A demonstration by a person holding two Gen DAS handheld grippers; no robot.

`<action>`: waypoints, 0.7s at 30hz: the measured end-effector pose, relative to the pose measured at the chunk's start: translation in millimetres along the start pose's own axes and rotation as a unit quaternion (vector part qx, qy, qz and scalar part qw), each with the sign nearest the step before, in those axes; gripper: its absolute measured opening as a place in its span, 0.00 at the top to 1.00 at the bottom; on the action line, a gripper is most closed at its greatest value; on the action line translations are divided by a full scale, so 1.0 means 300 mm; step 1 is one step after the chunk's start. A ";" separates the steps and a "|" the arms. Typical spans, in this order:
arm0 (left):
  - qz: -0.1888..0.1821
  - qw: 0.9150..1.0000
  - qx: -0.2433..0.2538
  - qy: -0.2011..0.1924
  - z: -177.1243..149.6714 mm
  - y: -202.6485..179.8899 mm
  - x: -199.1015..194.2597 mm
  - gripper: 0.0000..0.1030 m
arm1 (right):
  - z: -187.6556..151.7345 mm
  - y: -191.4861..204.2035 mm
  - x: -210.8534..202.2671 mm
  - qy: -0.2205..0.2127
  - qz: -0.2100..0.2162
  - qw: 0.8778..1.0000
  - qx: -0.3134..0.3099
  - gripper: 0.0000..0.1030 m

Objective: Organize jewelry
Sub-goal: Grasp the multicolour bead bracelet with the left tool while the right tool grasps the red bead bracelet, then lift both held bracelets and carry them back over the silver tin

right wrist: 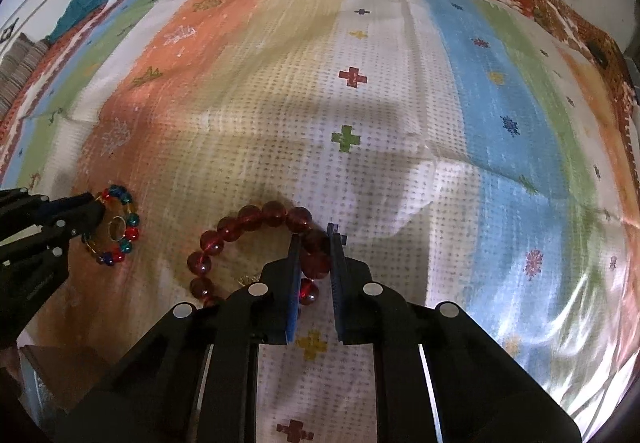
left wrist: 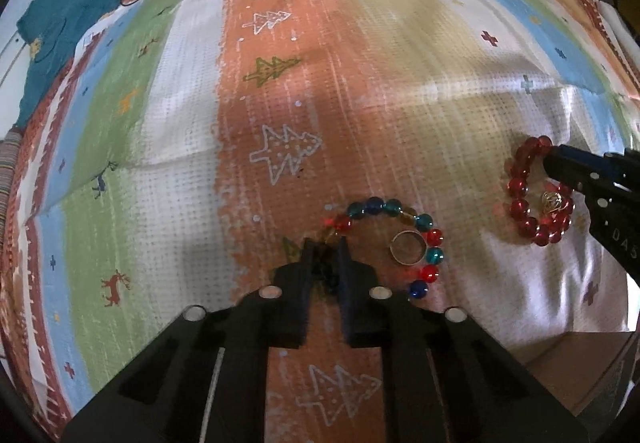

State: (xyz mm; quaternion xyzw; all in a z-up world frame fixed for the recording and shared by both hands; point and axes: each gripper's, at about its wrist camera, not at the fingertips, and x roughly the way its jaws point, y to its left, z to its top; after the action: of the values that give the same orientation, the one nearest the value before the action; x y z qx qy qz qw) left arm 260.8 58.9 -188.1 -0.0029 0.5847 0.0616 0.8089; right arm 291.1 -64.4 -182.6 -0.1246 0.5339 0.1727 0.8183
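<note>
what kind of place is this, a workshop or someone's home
Most likely a home, perhaps a bed or a floor mat: a striped patterned cloth covers the whole surface, a teal garment lies crumpled at its edge, and a red bead bracelet rests on it.

multicolour bead bracelet (left wrist: 394, 219) flat, ring (left wrist: 407, 247) inside | red bead bracelet (right wrist: 256, 239) flat

A striped cloth (right wrist: 400, 115) in orange, tan, white, blue and green covers the surface. On it lie a multicoloured bead bracelet (left wrist: 394, 233) at six o'clock in the left wrist view, a plain ring (left wrist: 407, 247) inside its loop, and a red bead bracelet (left wrist: 536, 191) at three o'clock. A teal garment (left wrist: 64, 27) sits at ten o'clock.
</note>
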 end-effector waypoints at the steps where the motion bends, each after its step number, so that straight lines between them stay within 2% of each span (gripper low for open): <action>1: -0.004 1.000 -0.001 -0.001 0.001 -0.001 -0.009 0.91 | -0.002 -0.004 -0.007 -0.001 0.003 1.000 0.003 0.86; 9: -0.026 0.999 0.002 -0.033 0.004 -0.037 -0.121 0.91 | -0.006 0.000 -0.096 -0.023 0.014 1.000 0.007 0.86; 21: -0.025 0.998 0.009 -0.052 0.004 -0.065 -0.198 0.91 | -0.020 0.003 -0.195 -0.061 0.035 0.998 -0.001 0.86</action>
State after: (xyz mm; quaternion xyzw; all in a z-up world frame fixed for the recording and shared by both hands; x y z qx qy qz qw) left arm 245.8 34.0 -132.8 -0.0069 0.5424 0.0365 0.8393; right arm 263.9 -74.6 -131.4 -0.0955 0.4870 0.2090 0.8426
